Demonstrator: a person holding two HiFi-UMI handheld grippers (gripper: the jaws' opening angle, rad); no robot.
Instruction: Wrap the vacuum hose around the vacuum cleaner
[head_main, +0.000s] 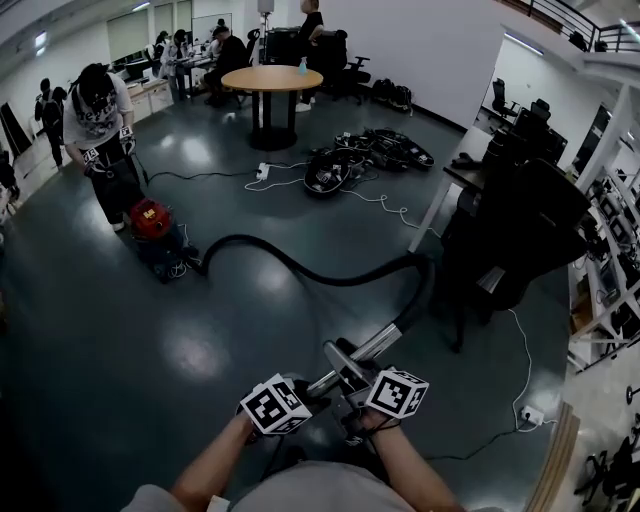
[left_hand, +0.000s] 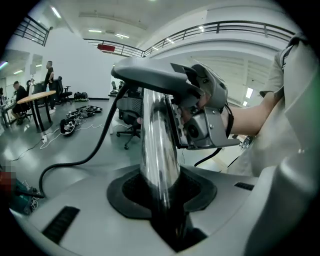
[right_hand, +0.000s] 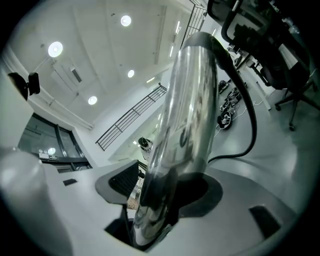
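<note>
Fingers of the left gripper (left_hand: 160, 196) are clamping the stiff, slick-looking metal tube (left_hand: 159, 135), probably the best hold, those of the right gripper (right_hand: 159, 197) loose around it, floppy hose (head_main: 340, 281) trailing to the vacuum cleaner (head_main: 152, 221)

The head view is dim and bluish, with soft pools of ceiling light glaring off the glossy dark floor (head_main: 195, 355) and heavy fisheye bending at its edges. Both gripper views are brighter, lit by overhead ceiling lamps (right_hand: 55, 48); the chrome wand tube (right_hand: 190, 110) mirrors highlights, looks smeared up close, and corners fall black.
</note>
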